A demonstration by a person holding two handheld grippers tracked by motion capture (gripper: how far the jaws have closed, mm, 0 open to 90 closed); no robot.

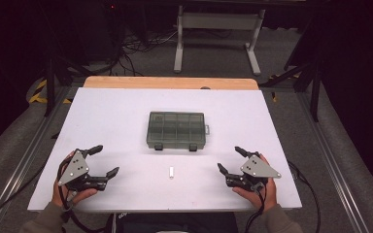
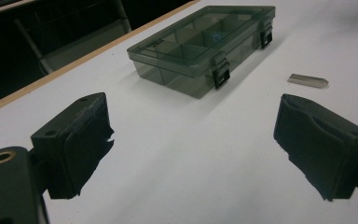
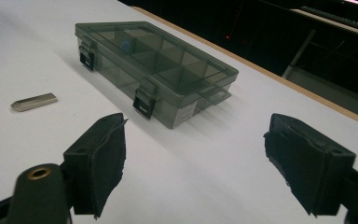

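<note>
So here's the setup: a white counter (image 1: 126, 111) with a smoky see-through compartment box (image 1: 177, 129) sitting roughly in the middle, lid down, both black latches (image 2: 220, 70) on its near side snapped closed. It's got a little handle tab sticking off its right end in the high view. Through the lid you can make out the dividers, and there's something small and blue (image 3: 125, 45) in one of the compartments, can't tell what it is.

Just in front of the box, on the person's side and apart from it, lies a small metal piece (image 1: 171, 172) flat on the counter, one end cut to a point. It's about midway between the two hands, touching nothing.

The left hand-held gripper (image 1: 98, 162) rests at the near left of the counter with its jaws spread wide, nothing between them. From its own view the box sits ahead between the jaws and the metal piece is off toward the right jaw. The black pads (image 2: 86, 149) look a bit ragged at the edges.

The right hand-held gripper (image 1: 231, 161) is the mirror of that at the near right: jaws wide apart, empty, aimed in toward the box. In its view the metal piece lies off to the left, box straight ahead.

Both are well clear of the box and the metal piece.
</note>
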